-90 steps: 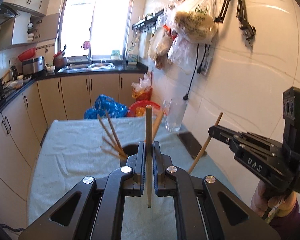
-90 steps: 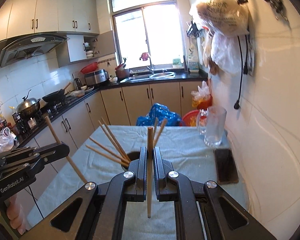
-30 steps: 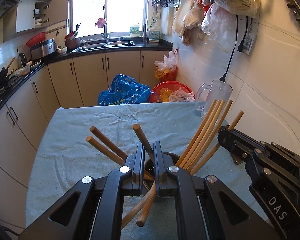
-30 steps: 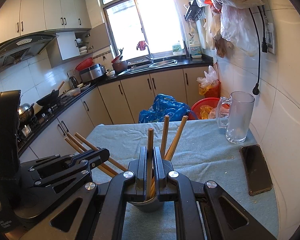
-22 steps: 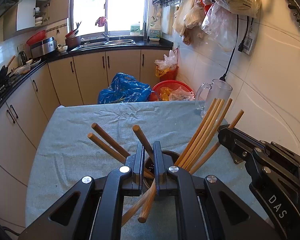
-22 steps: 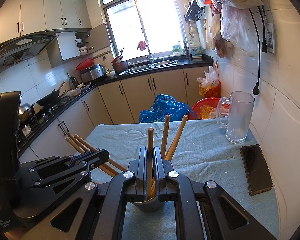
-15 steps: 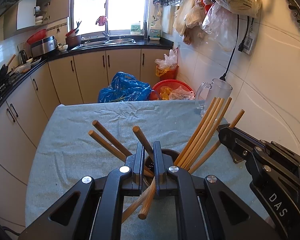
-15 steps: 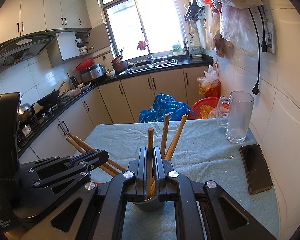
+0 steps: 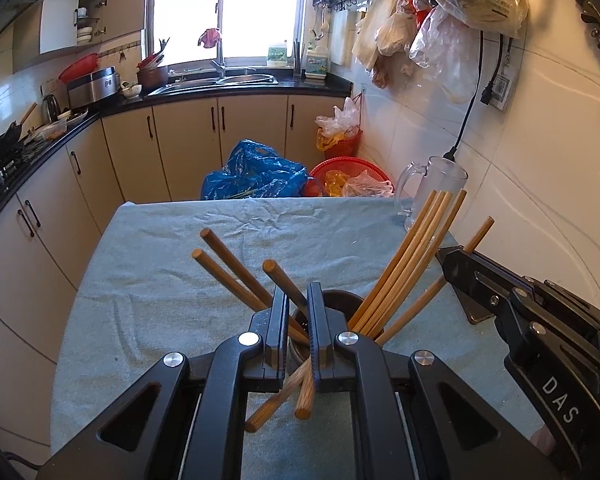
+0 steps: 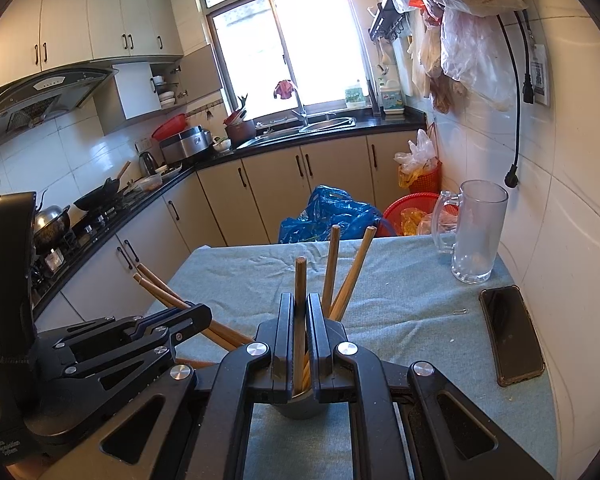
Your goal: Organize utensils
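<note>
A dark cup (image 9: 342, 300) stands on the cloth-covered table (image 9: 160, 280) with several wooden chopsticks (image 9: 412, 256) leaning out of it. My left gripper (image 9: 299, 292) sits right over the cup's near rim, shut on a chopstick (image 9: 278, 276) that slants up to the left; two stick ends cross behind its jaws. My right gripper (image 10: 299, 300) hangs above the same cup (image 10: 300, 410), shut on an upright chopstick (image 10: 300, 276) whose lower end reaches into the cup. Each gripper shows in the other's view, the right gripper (image 9: 446, 258) at the right and the left gripper (image 10: 204, 312) at the left.
A glass mug (image 10: 478, 232) and a black phone (image 10: 510, 334) lie on the table by the tiled wall at the right. Beyond the table's far edge are a blue plastic bag (image 9: 256, 176) and a red basket (image 9: 348, 172).
Since three seconds ago both grippers have come down to the cup with their chopsticks. Over the last second the stick ends behind the left jaws shifted slightly; the grippers stayed put.
</note>
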Tool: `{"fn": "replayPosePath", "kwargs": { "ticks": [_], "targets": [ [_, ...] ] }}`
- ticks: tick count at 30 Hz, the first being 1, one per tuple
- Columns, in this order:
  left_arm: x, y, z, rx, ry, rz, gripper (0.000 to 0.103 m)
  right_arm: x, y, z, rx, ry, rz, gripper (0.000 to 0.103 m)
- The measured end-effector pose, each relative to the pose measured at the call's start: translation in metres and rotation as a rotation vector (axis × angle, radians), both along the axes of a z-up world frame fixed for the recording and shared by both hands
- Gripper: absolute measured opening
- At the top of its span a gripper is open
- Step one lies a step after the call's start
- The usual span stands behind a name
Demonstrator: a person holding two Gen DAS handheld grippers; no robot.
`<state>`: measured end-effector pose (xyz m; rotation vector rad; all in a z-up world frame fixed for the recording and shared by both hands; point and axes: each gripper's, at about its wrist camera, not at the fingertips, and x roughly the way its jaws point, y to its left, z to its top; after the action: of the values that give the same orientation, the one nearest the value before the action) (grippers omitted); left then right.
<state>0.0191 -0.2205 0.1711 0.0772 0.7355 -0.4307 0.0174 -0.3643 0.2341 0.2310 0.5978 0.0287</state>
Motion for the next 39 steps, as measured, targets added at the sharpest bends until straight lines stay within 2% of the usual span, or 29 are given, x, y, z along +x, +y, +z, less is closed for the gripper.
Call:
{"fn": "replayPosePath", "kwargs": {
  "ticks": [9,14,18,20,26,30,35,39],
  "targets": [
    [-0.011,0.004,0.008,0.014,-0.036,0.032,0.01,-0.004,0.003,0.003,0.0,-0.002,-0.009,0.009],
    [-0.021,0.013,0.014,0.016,-0.066,0.058,0.032,-0.011,0.004,0.01,-0.001,-0.019,-0.017,0.026],
    [-0.034,0.018,0.021,0.028,-0.103,0.066,0.036,-0.017,0.007,0.016,0.0,-0.027,-0.021,0.028],
    [-0.041,0.021,0.024,0.031,-0.121,0.069,0.042,-0.02,0.007,0.02,0.003,-0.031,-0.023,0.029],
    [-0.065,0.029,0.033,0.038,-0.167,0.078,0.048,-0.037,0.012,0.031,-0.001,-0.055,-0.025,0.032],
    [-0.08,0.034,0.039,0.036,-0.187,0.082,0.051,-0.051,0.015,0.041,-0.007,-0.075,-0.026,0.033],
    [-0.101,0.036,0.042,0.031,-0.204,0.082,0.059,-0.07,0.015,0.052,-0.015,-0.099,-0.036,0.036],
    [-0.117,0.04,0.039,0.025,-0.202,0.088,0.06,-0.085,0.01,0.055,-0.012,-0.106,-0.051,0.04]
  ]
}}
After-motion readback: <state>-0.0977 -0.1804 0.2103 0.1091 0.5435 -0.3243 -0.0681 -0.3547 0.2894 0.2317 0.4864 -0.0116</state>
